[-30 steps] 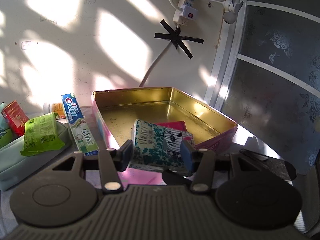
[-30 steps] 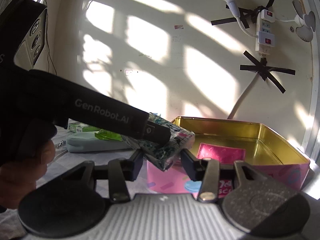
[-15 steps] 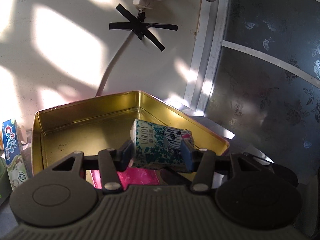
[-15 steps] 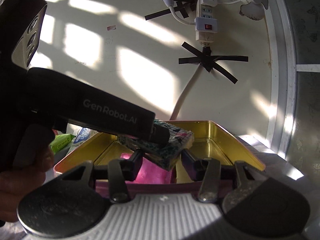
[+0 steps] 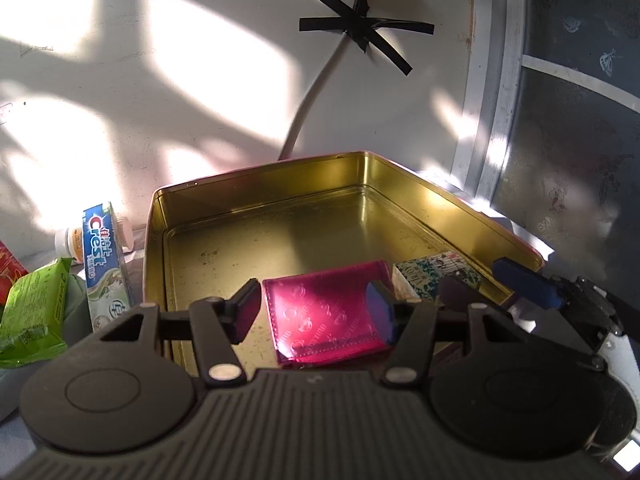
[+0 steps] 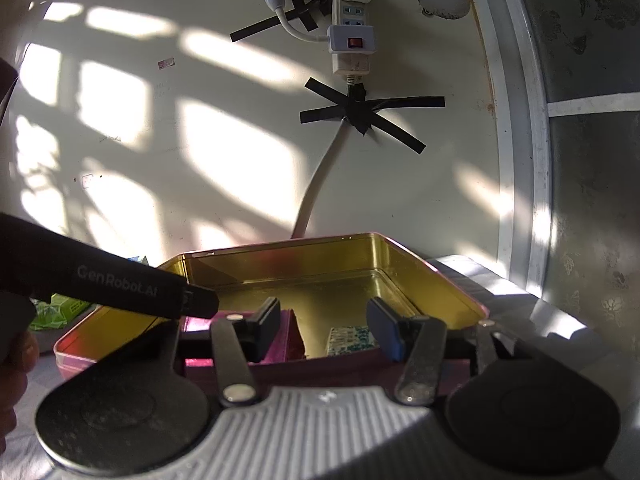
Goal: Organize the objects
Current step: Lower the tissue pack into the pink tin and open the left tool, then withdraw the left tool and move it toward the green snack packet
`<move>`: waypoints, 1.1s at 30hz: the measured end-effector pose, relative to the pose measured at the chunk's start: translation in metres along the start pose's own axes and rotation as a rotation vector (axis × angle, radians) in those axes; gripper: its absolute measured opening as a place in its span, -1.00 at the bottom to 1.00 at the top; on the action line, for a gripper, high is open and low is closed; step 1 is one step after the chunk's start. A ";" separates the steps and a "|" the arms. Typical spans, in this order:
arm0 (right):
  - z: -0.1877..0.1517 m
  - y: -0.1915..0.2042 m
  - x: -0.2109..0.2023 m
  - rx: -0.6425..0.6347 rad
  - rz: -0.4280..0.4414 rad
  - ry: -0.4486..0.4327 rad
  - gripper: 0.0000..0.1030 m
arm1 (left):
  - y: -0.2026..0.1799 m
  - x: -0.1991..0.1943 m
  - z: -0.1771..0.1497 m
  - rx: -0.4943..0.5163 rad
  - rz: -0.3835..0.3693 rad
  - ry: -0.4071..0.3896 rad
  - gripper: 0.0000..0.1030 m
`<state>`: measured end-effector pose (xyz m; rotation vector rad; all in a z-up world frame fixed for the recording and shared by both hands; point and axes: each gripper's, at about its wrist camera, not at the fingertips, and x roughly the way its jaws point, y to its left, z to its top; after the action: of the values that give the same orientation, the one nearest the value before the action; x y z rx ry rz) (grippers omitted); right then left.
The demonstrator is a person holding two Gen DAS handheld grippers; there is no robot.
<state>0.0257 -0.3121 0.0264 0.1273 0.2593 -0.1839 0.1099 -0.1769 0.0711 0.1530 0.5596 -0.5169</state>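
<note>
While both jaws were opening with nothing gripped, the left hand-held gripper (image 5: 314, 310) and right hand-held gripper (image 6: 326, 330) hovered over the tin (image 5: 256, 172); the packet (image 5: 436, 276) lay at its 4 o'clock corner, beside the wallet (image 5: 324, 312).

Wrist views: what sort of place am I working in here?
Probably a home room, on a table by a sunlit wall. A power strip is taped to the wall, a patterned glass door stands at the right, and toiletries such as toothpaste lie beside the tin.
</note>
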 end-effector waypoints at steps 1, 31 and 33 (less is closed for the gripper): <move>0.000 0.003 -0.002 -0.002 0.006 -0.001 -0.04 | 0.003 -0.004 -0.002 -0.007 0.014 0.004 0.17; -0.034 0.134 -0.063 -0.204 0.266 0.091 0.04 | 0.111 -0.078 -0.097 -0.132 0.282 0.004 0.39; -0.037 0.142 -0.063 -0.221 0.279 0.107 0.04 | 0.121 -0.078 -0.102 -0.145 0.298 0.010 0.39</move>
<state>-0.0153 -0.1582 0.0221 -0.0473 0.3634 0.1291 0.0668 -0.0114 0.0277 0.0983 0.5705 -0.1849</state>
